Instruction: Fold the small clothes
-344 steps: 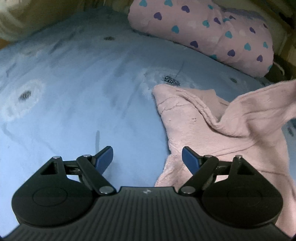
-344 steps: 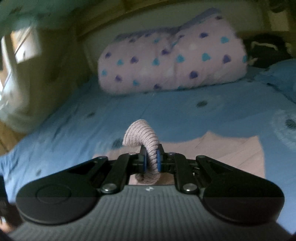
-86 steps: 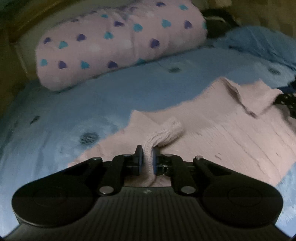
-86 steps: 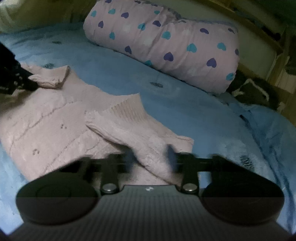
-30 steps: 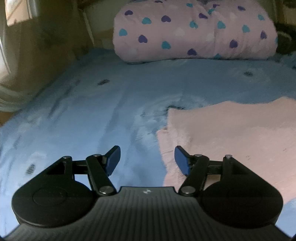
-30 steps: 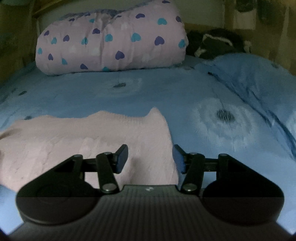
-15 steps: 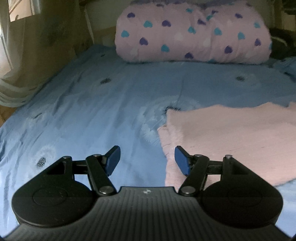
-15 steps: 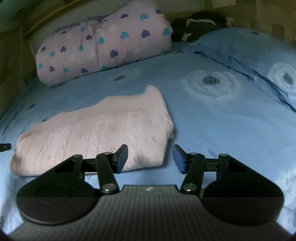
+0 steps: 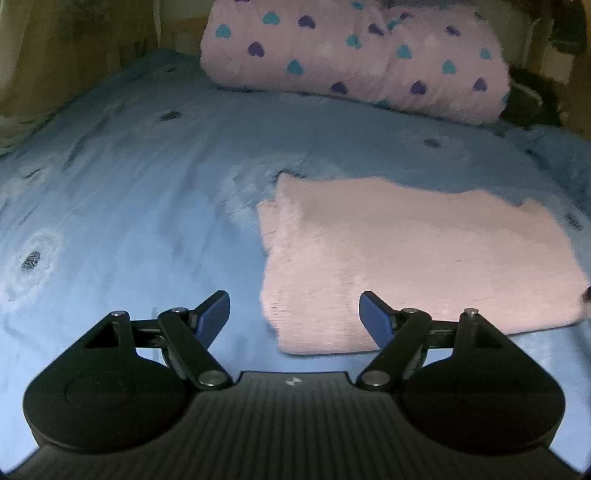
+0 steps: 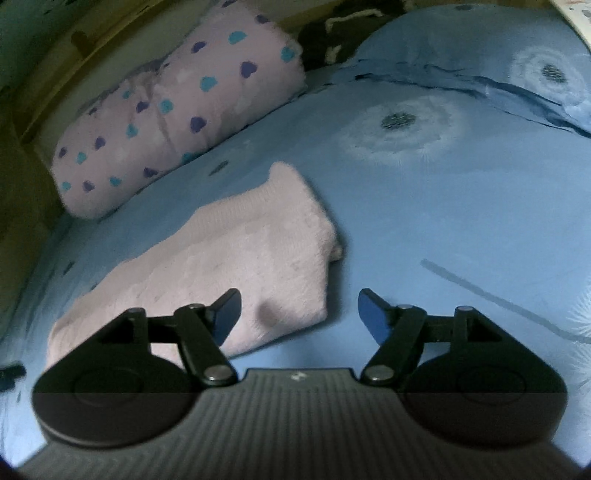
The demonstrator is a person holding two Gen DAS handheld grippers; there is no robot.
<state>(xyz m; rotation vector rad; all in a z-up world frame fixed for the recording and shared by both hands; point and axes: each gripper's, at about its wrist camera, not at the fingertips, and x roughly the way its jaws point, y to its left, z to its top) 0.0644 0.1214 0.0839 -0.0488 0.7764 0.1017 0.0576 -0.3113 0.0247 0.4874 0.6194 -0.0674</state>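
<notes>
Folding looks finished or all but finished: the pale pink knitted garment (image 9: 417,254) lies as a flat, roughly rectangular packet on the blue flower-printed bedsheet (image 9: 129,206), its edges fairly even and no sleeve showing loose. The left gripper (image 9: 294,313) hangs just off the packet's near left corner with its jaws spread wide and nothing between them; the right gripper (image 10: 299,309) hangs off the near right corner, jaws likewise wide apart and empty. Neither visibly touches the knit. My judgement is that the step in hand is release and check, and the next move, if any, calls for either a light squaring of the slightly bulging right edge or carrying the packet aside, which would need both grippers closing on opposite edges so the layers do not slide apart. Counted: one pink garment, one lilac rolled quilt with purple and teal hearts (image 9: 354,55) at the head of the bed, two grippers, and one dark bundle (image 10: 332,22) beyond the quilt, too dim to identify.
</notes>
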